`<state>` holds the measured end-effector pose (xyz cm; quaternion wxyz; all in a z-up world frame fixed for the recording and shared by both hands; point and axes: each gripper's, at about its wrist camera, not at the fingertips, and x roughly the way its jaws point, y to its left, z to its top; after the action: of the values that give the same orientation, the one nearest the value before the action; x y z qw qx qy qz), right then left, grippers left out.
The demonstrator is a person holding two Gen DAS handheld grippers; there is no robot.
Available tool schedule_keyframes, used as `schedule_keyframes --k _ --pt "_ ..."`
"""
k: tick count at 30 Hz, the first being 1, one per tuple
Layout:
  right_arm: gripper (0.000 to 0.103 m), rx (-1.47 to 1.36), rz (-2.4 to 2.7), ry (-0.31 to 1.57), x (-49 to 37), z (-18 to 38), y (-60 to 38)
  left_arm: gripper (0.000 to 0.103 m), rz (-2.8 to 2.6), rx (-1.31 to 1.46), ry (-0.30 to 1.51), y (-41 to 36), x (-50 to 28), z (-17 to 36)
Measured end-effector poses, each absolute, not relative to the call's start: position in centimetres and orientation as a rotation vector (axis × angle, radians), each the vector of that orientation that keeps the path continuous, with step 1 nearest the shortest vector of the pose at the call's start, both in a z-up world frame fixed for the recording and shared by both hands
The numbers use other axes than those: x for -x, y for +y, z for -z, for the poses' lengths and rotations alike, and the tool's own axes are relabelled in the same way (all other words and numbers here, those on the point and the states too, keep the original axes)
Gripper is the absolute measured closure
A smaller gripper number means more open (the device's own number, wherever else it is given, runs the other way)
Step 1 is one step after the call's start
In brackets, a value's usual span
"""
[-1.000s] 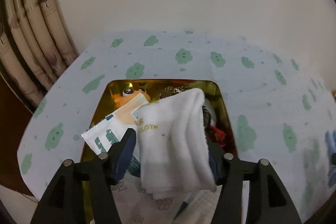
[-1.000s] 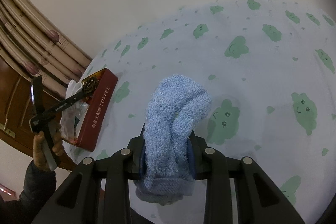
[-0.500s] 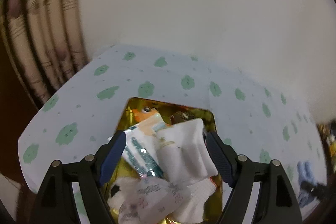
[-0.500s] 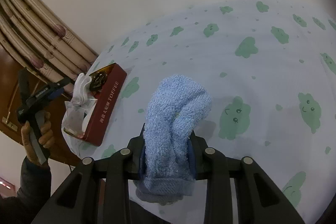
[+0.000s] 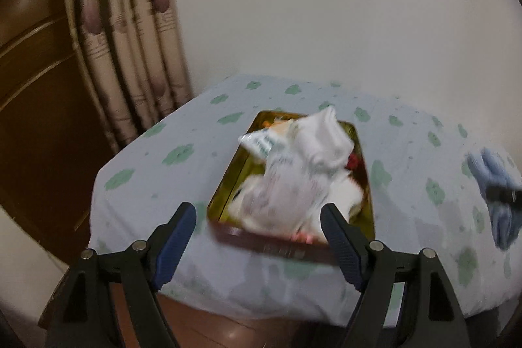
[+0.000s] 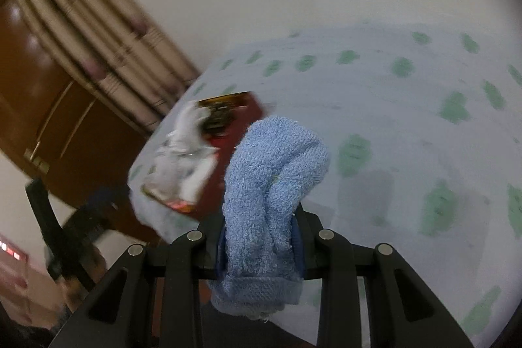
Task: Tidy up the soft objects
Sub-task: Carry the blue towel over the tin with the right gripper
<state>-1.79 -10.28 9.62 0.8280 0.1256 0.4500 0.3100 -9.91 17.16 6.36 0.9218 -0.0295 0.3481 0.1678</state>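
A red tin with a gold inside (image 5: pixel 228 191) (image 6: pixel 251 110) sits near the left edge of the table and holds a white sock (image 5: pixel 323 139) on top of wipe packets and small toys. My left gripper (image 5: pixel 257 240) hangs open in front of the tin, with nothing between its blue pads. In the right wrist view my right gripper (image 6: pixel 261 237) is shut on a folded light blue sock (image 6: pixel 277 172), held above the tablecloth to the right of the tin. That blue sock (image 5: pixel 492 178) shows at the right edge of the left wrist view.
A pale blue cloth with green cloud prints (image 5: pixel 407 152) covers the table. A beige curtain (image 5: pixel 124 38) and a brown wooden door (image 5: pixel 36 87) stand to the left, a white wall behind. The table's near edge lies just under my left gripper.
My left gripper let go of the white sock into the tin, opened wide and drew back and up. My right gripper, with the blue sock, moved left toward the tin.
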Motion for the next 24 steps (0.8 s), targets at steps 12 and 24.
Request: schedule_keyframes --k 12,24 --pt "0.073 -0.243 -0.862 1.041 -1.9 -8.7 4.1 0.022 -0.34 0.095 0.782 18.6 10.8 -4.4" --pt "0.071 -0.2 -0.822 1.106 -3.6 -5.2 8.3 0.022 -0.318 0.136 0.805 19.7 10.5 -4.0"
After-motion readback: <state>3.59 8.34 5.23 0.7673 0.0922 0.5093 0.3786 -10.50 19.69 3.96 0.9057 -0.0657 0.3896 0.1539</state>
